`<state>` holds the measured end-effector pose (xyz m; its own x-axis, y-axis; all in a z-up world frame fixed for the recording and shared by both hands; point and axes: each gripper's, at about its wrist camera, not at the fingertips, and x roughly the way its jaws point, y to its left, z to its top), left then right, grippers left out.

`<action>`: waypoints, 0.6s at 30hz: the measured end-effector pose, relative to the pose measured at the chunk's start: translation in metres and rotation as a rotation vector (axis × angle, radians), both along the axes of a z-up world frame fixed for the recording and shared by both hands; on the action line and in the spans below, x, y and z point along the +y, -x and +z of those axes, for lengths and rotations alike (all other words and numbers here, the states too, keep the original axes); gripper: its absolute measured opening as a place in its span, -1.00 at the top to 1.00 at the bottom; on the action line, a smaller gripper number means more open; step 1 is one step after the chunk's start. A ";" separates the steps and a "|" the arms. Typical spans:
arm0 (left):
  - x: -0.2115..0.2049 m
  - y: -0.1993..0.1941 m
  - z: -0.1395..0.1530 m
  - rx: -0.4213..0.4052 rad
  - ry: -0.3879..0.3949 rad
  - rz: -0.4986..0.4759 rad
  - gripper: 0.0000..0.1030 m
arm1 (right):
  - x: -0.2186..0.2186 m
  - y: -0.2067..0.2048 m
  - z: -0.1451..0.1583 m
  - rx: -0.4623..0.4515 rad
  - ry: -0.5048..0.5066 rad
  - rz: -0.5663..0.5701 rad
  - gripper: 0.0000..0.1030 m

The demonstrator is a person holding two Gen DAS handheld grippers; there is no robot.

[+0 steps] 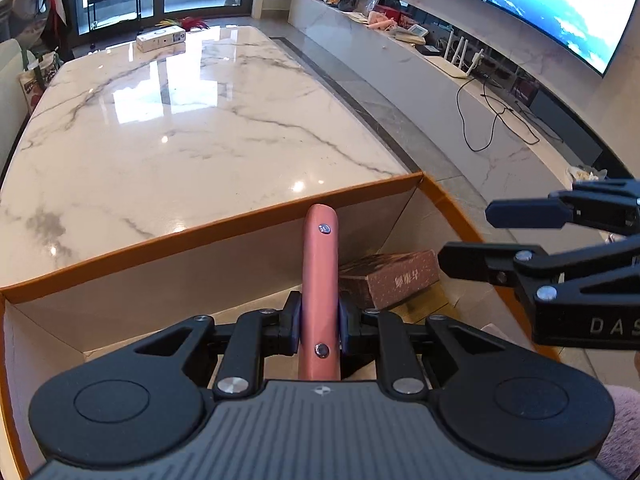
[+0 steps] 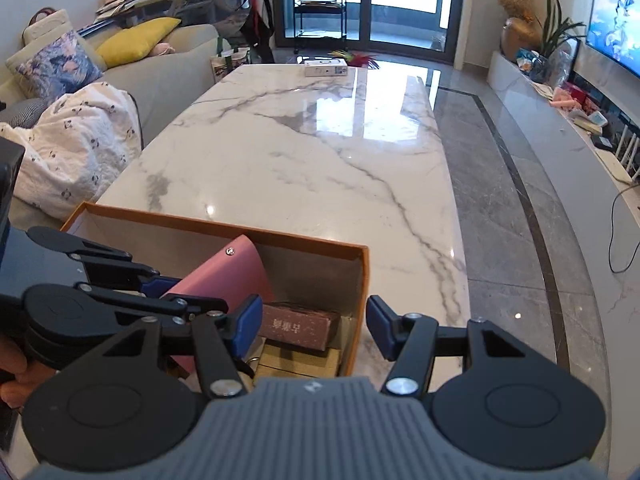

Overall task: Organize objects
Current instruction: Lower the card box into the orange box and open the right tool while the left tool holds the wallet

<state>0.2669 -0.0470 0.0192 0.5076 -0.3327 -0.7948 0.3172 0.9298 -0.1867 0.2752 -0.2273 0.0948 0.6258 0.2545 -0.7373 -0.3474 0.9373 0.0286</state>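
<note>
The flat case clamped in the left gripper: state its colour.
Pink, with small silver snaps; the case shows best in the left wrist view.

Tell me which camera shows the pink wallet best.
The right wrist view: there the pink wallet shows its broad flat face and a corner snap, tilted over the orange box, clamped by the left gripper. The left wrist view shows only its narrow edge with two snaps between the pads.
</note>
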 end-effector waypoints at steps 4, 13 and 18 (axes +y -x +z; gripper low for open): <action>0.003 -0.001 0.006 0.003 0.025 0.000 0.61 | 0.002 0.008 0.004 -0.004 0.007 0.067 0.06; -0.007 0.007 0.014 -0.070 -0.097 -0.085 0.61 | 0.026 0.011 -0.018 0.135 0.040 0.191 0.67; 0.002 0.006 0.018 -0.058 -0.064 -0.073 0.61 | 0.035 -0.008 -0.034 0.172 0.108 0.167 0.79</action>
<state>0.2607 -0.0454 0.0367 0.5299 -0.3199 -0.7854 0.3933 0.9132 -0.1067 0.2831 -0.1918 0.0607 0.4445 0.2581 -0.8578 -0.4962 0.8682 0.0041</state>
